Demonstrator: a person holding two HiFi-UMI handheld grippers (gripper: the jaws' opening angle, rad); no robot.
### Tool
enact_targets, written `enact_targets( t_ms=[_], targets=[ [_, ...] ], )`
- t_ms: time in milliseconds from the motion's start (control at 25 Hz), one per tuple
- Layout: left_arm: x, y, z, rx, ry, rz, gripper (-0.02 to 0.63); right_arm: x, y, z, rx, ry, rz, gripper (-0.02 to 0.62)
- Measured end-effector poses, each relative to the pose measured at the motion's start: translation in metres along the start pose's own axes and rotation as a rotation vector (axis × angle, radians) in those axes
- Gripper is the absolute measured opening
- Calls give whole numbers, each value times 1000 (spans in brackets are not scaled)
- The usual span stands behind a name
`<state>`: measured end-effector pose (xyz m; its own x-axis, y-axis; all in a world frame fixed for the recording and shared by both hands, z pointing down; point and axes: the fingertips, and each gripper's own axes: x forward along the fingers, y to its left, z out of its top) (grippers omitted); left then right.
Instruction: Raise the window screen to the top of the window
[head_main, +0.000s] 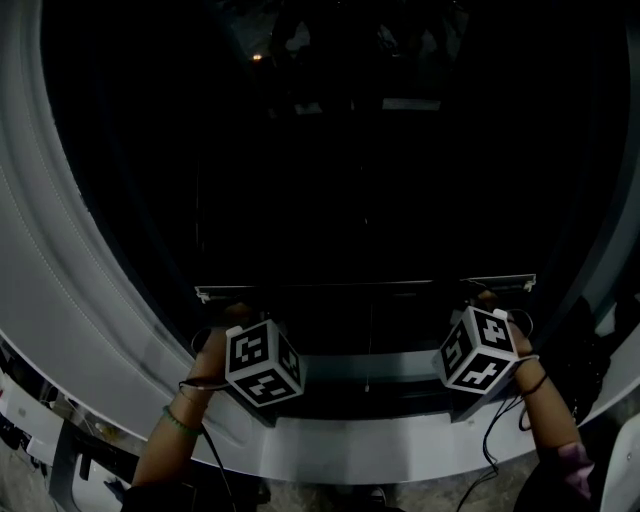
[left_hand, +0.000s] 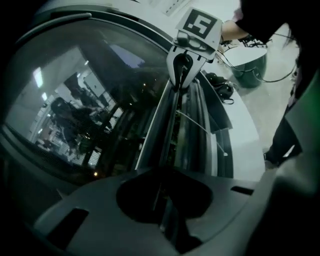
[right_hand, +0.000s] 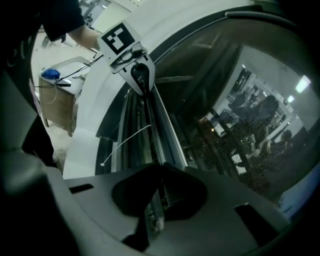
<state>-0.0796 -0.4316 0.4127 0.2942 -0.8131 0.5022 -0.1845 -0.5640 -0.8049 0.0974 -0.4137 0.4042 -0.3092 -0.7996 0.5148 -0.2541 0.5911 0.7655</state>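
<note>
Pinched window screen (right_hand: 240, 150) bar (head_main: 365, 286) at both ends.
Closed fingers of left gripper (head_main: 236, 303) and right gripper (head_main: 482, 293) tight on the slim straight metal rail edging fine mesh, low near the smooth white sill (head_main: 400, 432).

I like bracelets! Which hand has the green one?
The left hand: a green bracelet circles its wrist. The right hand wears only a black band.

Left gripper (head_main: 240, 305) and right gripper (head_main: 487, 300) level, forearms raised, both clamped on screen bar (head_main: 365, 286)
</note>
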Motion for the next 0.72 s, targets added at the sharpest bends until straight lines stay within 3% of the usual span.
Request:
enact_targets(
  t_ms=[280,720],
  targets=[
    [-57,104,41,-37,-150,165,39,-62,-99,44,-55,-80,-176,29],
    [-122,202,80,19,-220,345,43,-128,-189,92,-111,-140,-338,31]
  ],
)
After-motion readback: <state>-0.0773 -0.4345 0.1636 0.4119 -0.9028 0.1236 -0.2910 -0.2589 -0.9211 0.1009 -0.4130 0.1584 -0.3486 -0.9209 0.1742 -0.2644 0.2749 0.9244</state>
